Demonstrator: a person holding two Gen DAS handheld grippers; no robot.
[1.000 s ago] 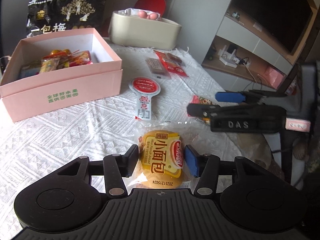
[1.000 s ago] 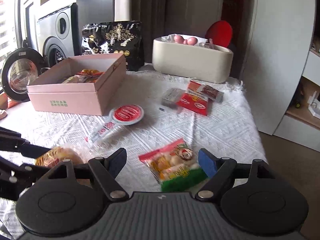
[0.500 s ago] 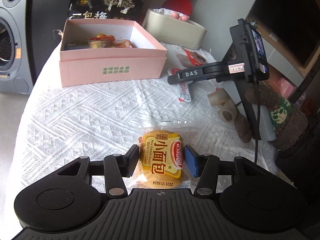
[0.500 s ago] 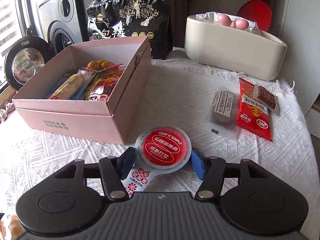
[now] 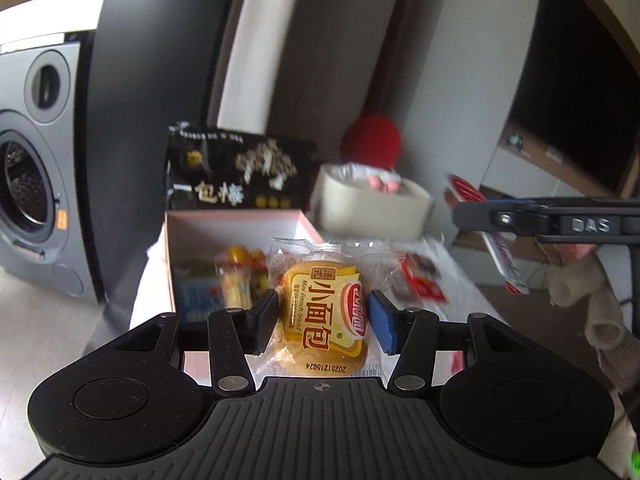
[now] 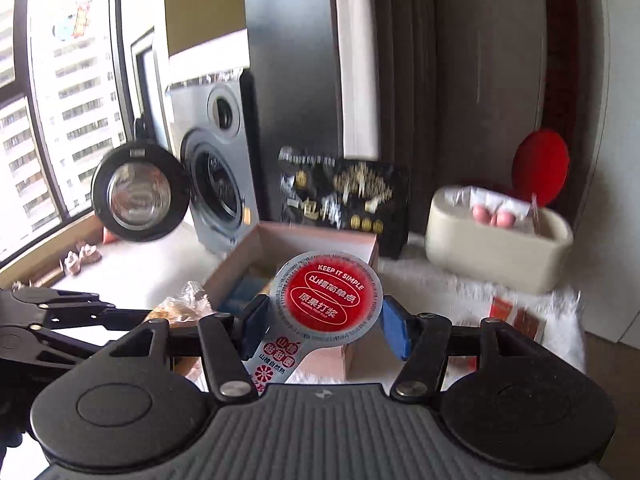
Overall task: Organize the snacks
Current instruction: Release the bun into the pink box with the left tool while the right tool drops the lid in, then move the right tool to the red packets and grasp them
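Observation:
My left gripper (image 5: 323,322) is shut on a mini bread (image 5: 320,308) in a yellow wrapper and holds it in the air in front of the open pink box (image 5: 240,218). Several snacks lie inside the box. My right gripper (image 6: 322,328) is shut on a round red-and-silver fruit snack packet (image 6: 328,296), also lifted, with the pink box (image 6: 316,236) just beyond it. In the left wrist view the right gripper (image 5: 560,224) shows at the right edge with its packet (image 5: 464,188). The right wrist view has the left gripper's arm (image 6: 60,320) and the bread (image 6: 180,308) at the lower left.
Behind the box stand a black snack bag (image 5: 240,176) and a cream tub (image 5: 372,212) with a red lid (image 5: 372,142). Red snack packets (image 6: 516,320) lie on the white tablecloth (image 6: 460,284) to the right. A washing machine (image 6: 216,176) stands to the left.
Both grippers have risen off the table with their packets and tilted up towards the box. The right gripper left the green packet, closed on the round red packet and lifted it.

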